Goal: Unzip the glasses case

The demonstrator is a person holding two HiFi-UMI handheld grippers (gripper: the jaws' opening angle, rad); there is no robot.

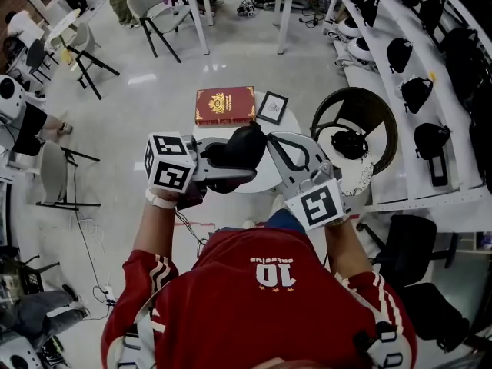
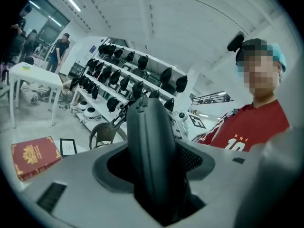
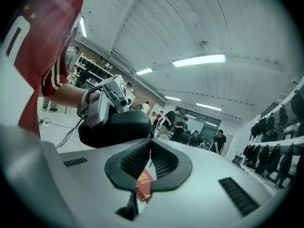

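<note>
2 grippers are held out level in front of a person in a red shirt (image 1: 261,298), above a small round white counter (image 1: 263,177). The left gripper (image 1: 223,167) has its jaws clamped on the black glasses case (image 1: 242,146). In the left gripper view the case stands on edge between them, its zipper seam running up the narrow side that faces the camera. The right gripper (image 1: 270,141) meets the case from the other side. Its jaws are closed together with their tips right at the case's edge; whether they pinch the zipper pull cannot be made out. Beyond the case, 1 red book (image 1: 224,106) with a gold emblem lies flat on the counter, and 1 small framed picture (image 1: 272,108) lies just beside it to the right. A round wicker chair (image 1: 380,121) stands near the counter on the right, and past it run long white shelves (image 1: 400,91) lined with black gear.
</note>
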